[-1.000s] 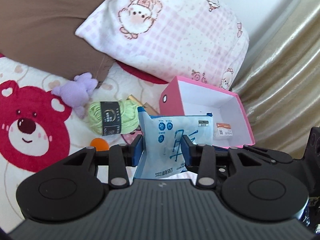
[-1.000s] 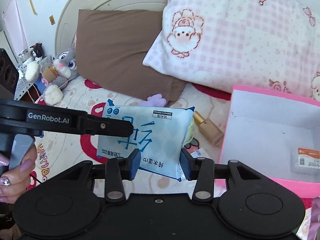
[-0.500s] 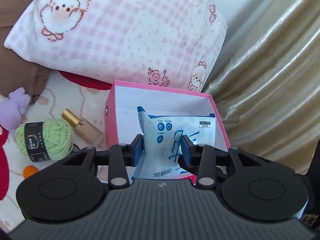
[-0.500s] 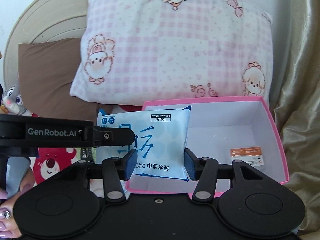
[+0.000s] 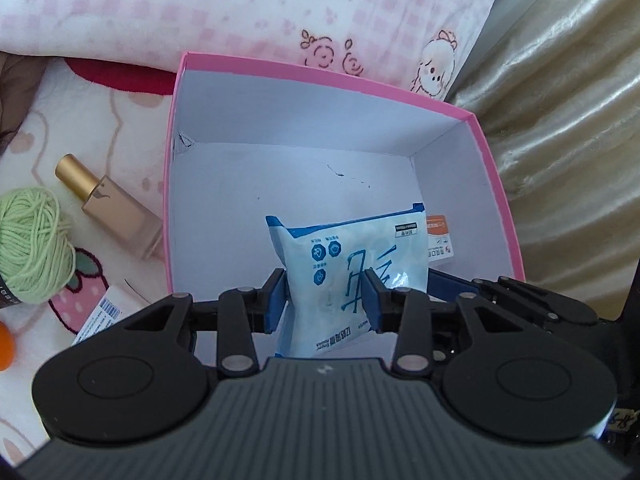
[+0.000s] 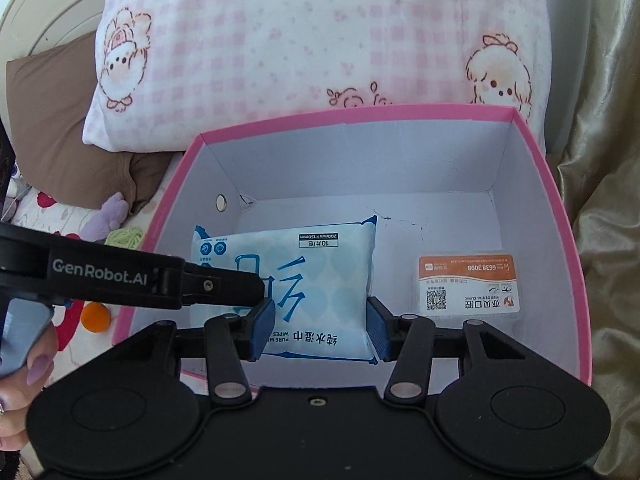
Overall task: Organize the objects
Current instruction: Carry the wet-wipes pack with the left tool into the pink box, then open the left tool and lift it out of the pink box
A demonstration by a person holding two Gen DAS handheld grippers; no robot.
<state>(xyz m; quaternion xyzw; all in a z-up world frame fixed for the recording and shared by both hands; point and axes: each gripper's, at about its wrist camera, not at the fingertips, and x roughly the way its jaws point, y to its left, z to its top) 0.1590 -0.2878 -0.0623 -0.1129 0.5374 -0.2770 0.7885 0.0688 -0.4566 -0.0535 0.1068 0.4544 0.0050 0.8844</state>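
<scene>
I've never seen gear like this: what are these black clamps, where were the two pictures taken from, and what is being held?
No robot here: a person holds a two-finger clamp in each hand, each with a camera looking along its fingers. One picture comes from the left gripper, the other from the right gripper. The left one pinches a blue wipes pack in an open pink box on a bed. The right one's jaws have just been opening, with the pack between them; whether they press it is unclear. An orange-labelled packet lies in the box. Outside lie green yarn, a gold-capped bottle and an orange ball.
</scene>
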